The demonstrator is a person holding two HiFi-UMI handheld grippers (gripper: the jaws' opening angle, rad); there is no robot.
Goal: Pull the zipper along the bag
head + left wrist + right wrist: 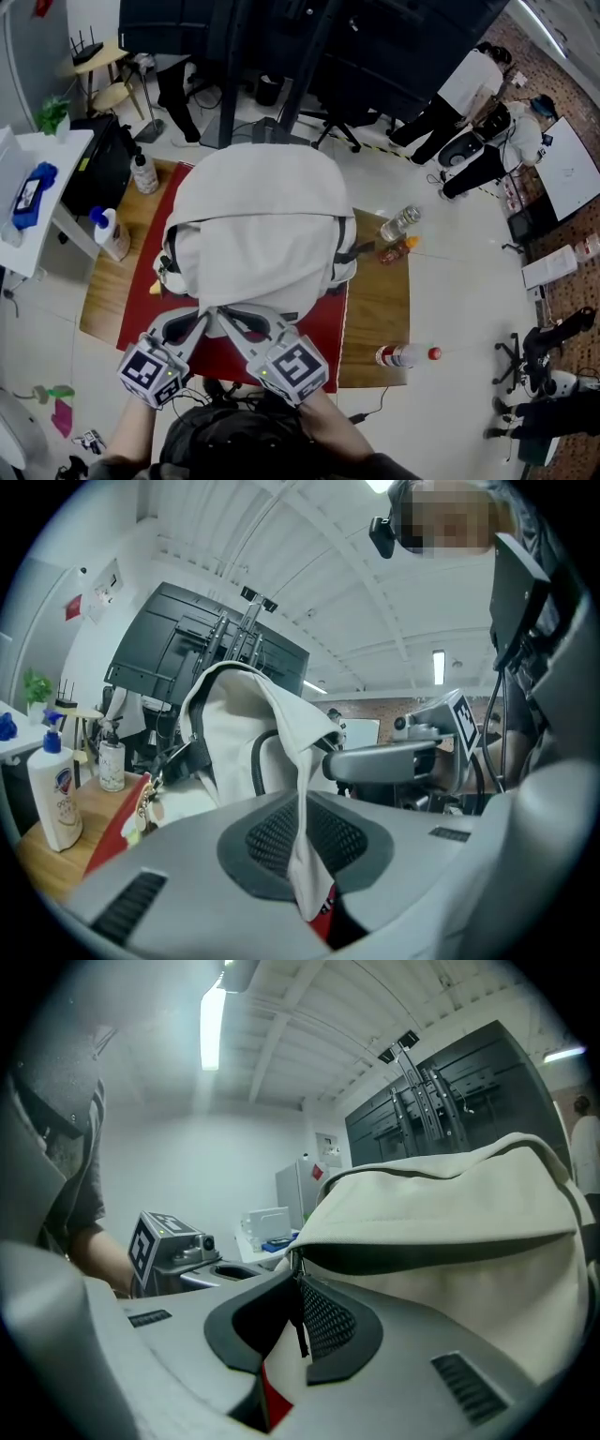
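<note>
A white backpack (258,225) lies on a red mat (319,323) on the wooden table (375,319). Both grippers meet at its near edge. My left gripper (200,315) is shut on a fold of the bag's white fabric (300,761), which runs down between its pads (342,841). My right gripper (225,313) sits just right of it. In the right gripper view its jaws (298,1321) are closed on the thin black zipper pull (300,1327) under the bag's flap (450,1222). The left gripper (202,1274) shows beside it.
A white pump bottle (112,234) and a smaller bottle (143,173) stand at the table's left. Two bottles (398,225) lie at the right, and another (403,356) at the front right edge. A white side table (37,178) stands left. People (469,84) are at the back right.
</note>
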